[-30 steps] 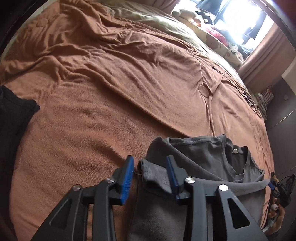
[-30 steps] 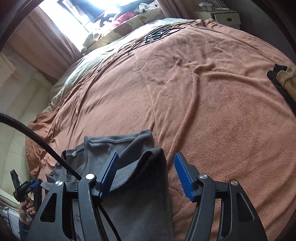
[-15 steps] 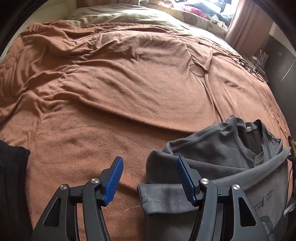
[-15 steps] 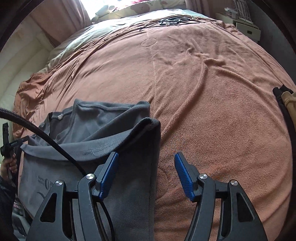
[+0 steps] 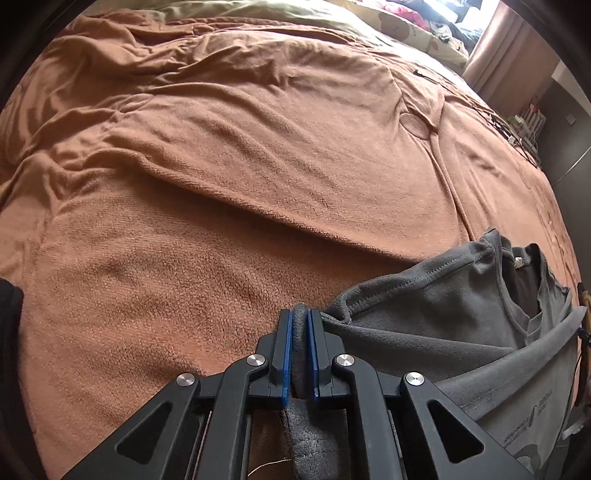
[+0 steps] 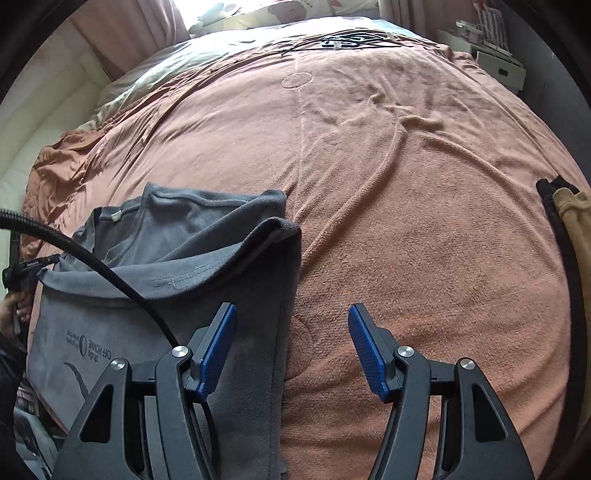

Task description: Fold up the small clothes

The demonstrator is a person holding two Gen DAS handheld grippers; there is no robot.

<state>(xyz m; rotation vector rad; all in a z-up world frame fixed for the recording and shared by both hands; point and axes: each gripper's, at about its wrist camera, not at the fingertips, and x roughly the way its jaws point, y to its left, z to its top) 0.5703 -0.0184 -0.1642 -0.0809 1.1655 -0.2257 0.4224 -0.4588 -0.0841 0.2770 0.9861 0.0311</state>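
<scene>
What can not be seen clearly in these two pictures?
- Shirt: the lower part is cut off by the bottom edge in both views.
- Print on the shirt: too small to read fully in the right view.
- Dark clothes: cut off by the right edge.
- Fold pinched in the left gripper: hidden between its pads.
- Right gripper: open, holding nothing.

Bed fills both views, covered by wrinkled brown terry blanket (image 5: 229, 192). Pale green sheet (image 5: 258, 14) at far end, patterned pillows (image 5: 417, 29) beyond. Bright window (image 6: 207, 11) behind bed, pinkish-brown curtain (image 5: 513, 48) beside it. White padded wall (image 6: 44, 122) along one bed side. White drawer unit (image 6: 498, 68) near far corner.
</scene>
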